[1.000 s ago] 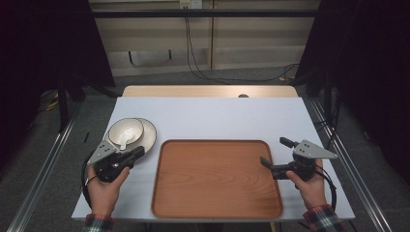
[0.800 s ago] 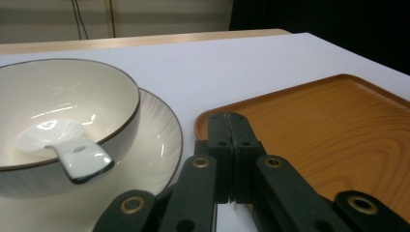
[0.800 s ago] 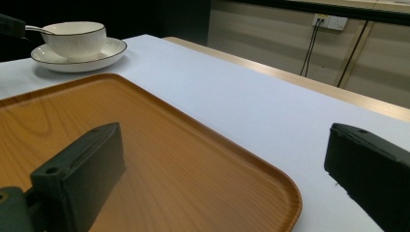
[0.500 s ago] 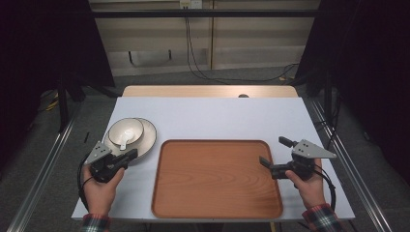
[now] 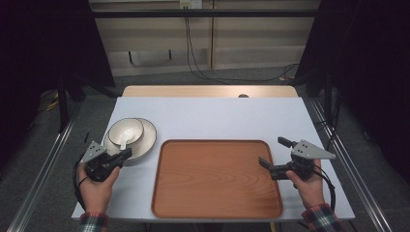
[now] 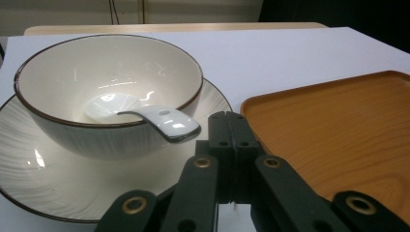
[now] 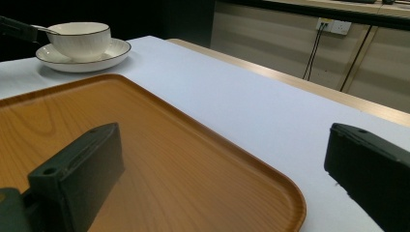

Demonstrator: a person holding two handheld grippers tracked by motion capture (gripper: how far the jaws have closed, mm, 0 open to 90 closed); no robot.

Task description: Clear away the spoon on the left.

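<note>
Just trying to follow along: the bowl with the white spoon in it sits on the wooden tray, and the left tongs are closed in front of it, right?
Not quite. The bowl with the spoon sits on a plate on the white table, beside the wooden tray, not on it; the high view shows this. The left tongs are indeed closed in front of it.

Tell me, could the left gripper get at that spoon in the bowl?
Probably yes: the spoon handle juts over the bowl rim right before the left gripper, nothing between; its shut jaws must open first.

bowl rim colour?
Dark brown line on the cream bowl; clearest in the left gripper view.
</note>
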